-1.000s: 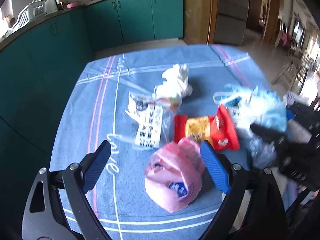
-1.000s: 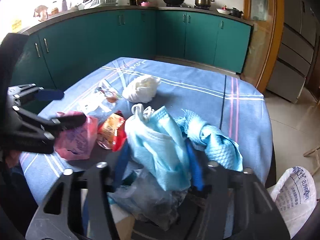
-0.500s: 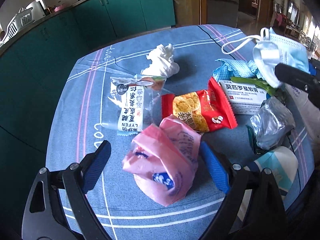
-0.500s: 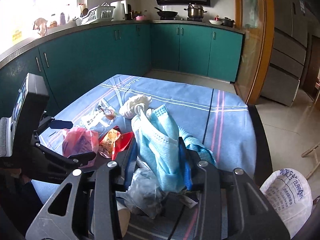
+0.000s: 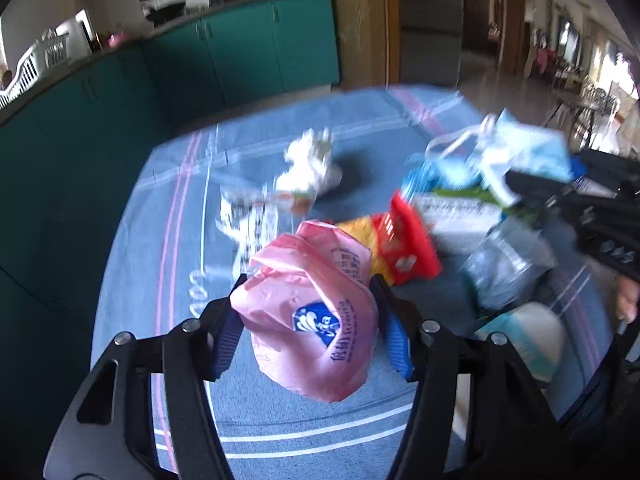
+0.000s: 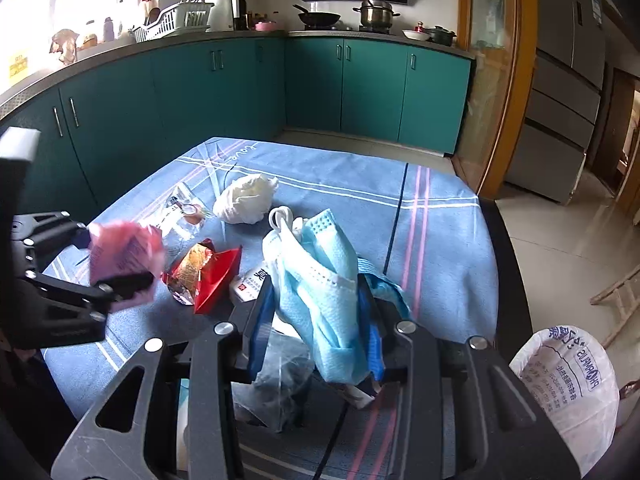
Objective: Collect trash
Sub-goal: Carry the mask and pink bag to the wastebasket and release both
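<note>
A crumpled pink packet [image 5: 312,320] sits between the blue pads of my left gripper [image 5: 308,288]. Its jaws are closing and both pads touch the packet. The right wrist view shows that pink packet [image 6: 120,256] held just above the cloth by the left gripper [image 6: 112,258]. My right gripper [image 6: 316,292] is shut on a light blue face mask [image 6: 316,264], which hangs clear of the table. The same mask [image 5: 528,152] shows at the right of the left wrist view. The left wrist view is blurred.
On the blue striped tablecloth [image 6: 340,184] lie a red snack packet [image 6: 208,276], a white tissue wad [image 6: 248,198], a clear printed wrapper [image 6: 180,216], a white medicine box [image 6: 252,282] and a crumpled clear bag [image 6: 280,380]. A white sack [image 6: 568,380] stands beyond the table's right edge.
The left jaws have narrowed from wide apart onto the pink packet, which now sits higher and nearer the camera. The right gripper keeps the mask and has drawn back slightly.
</note>
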The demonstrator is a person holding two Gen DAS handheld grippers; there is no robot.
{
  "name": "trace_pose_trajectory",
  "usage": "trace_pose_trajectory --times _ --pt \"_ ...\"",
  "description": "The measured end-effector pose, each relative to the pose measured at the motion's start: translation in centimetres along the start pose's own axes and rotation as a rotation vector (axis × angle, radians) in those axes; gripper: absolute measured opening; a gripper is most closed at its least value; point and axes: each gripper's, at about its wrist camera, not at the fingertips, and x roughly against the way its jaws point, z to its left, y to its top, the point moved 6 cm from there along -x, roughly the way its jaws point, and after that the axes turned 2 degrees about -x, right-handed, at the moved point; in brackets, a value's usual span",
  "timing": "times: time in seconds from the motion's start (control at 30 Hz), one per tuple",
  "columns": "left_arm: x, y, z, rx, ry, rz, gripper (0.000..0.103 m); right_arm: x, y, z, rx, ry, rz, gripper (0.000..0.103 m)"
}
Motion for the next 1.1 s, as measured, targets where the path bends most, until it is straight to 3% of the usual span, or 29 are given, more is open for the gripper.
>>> trace_pose_trajectory --times 0.2,0.67,1.1 --pt "2.0 1.0 -0.3 -0.007 0.037 -0.108 0.061 1.1 0.4 0.2 0.002 0.009 -0.028 0.039" --pt "1.9 1.1 0.8 0.023 0.083 -0.103 0.061 1.9 -0.2 -4.7 -0.059 -0.108 -0.019 0.039" --pt "2.5 1.0 1.0 0.056 0.103 -0.129 0.061 0.0 -2.2 -5.7 -0.074 -0.086 0.056 0.039"
